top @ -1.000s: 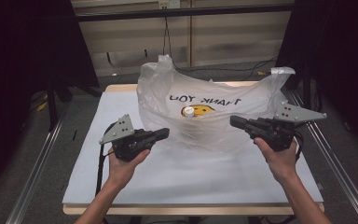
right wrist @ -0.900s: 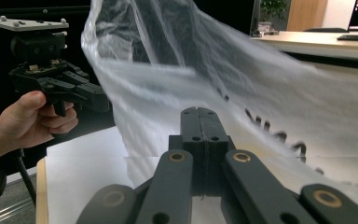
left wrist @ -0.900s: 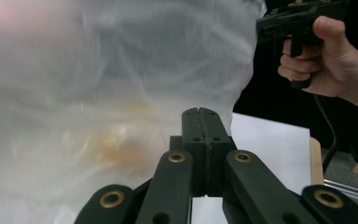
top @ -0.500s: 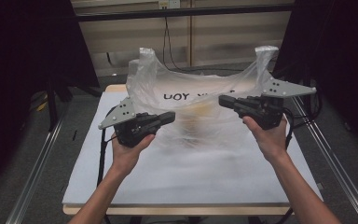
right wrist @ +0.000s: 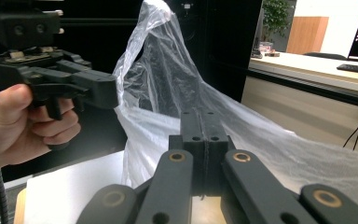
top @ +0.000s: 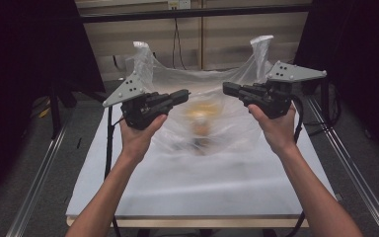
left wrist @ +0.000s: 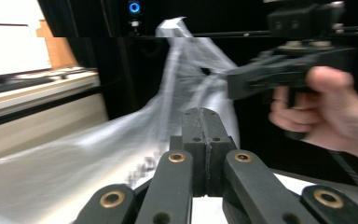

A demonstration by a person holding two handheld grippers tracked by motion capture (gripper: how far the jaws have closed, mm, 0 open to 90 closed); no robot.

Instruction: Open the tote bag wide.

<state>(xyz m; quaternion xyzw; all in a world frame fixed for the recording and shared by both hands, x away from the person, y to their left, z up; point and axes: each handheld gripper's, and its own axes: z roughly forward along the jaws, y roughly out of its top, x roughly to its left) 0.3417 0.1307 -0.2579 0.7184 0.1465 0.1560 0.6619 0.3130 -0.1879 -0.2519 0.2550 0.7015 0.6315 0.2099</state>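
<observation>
Bag: a clear plastic bag (top: 202, 94) is lifted above the white table (top: 187, 187), its two handles sticking up, its middle sagging and blurred.
Left gripper (top: 183, 95): at the bag's left side, jaws pressed together; whether film is caught between them I cannot tell.
Right gripper (top: 227, 89): at the bag's right side, jaws together too, bag film just beyond the tips.
Hands: the left hand (top: 137, 133) and right hand (top: 275, 126) are raised over the table.
</observation>
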